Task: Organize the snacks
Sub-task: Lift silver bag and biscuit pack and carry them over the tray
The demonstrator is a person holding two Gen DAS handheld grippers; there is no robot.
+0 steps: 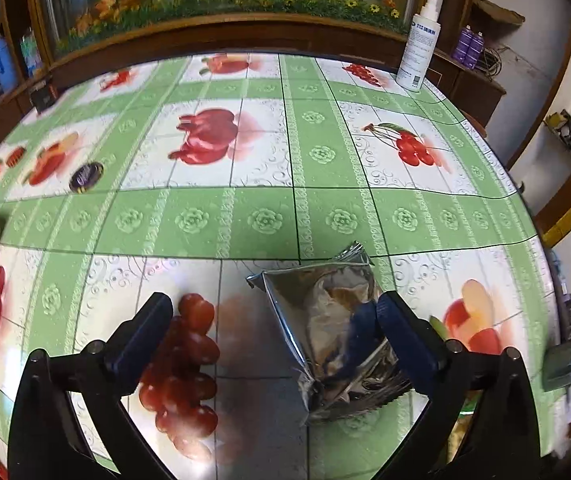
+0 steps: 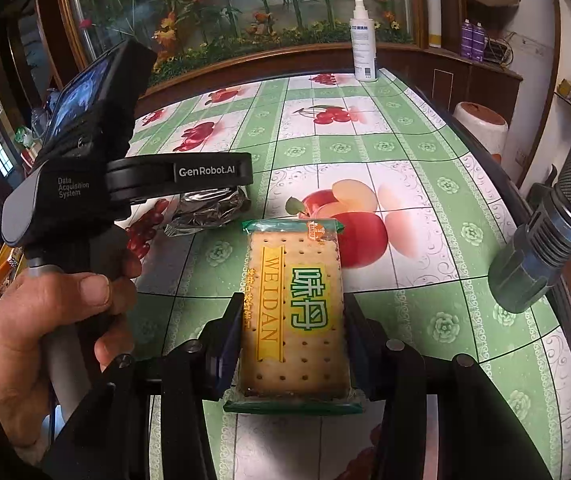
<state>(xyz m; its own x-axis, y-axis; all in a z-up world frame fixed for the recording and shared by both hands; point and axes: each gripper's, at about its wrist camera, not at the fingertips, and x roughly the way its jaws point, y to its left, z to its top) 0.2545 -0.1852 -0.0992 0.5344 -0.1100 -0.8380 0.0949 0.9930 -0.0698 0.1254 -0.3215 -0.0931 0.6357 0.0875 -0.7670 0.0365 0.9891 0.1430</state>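
Observation:
A silver foil snack bag [image 1: 335, 336] lies on the fruit-print tablecloth [image 1: 245, 216]. My left gripper [image 1: 273, 316] is open wide; the bag lies against its right finger [image 1: 401, 332], and the left finger is apart from it. In the right wrist view the same foil bag [image 2: 209, 210] lies under the left gripper body [image 2: 85, 168]. My right gripper [image 2: 291, 320] is shut on a WEIDAN cracker packet [image 2: 295, 308], held flat just above the table.
A white spray bottle [image 1: 419, 46] stands at the table's far right edge. A small dark round item [image 1: 85, 177] lies at the left. A grey nozzle [image 2: 541, 248] sticks in from the right. A wooden cabinet runs behind the table.

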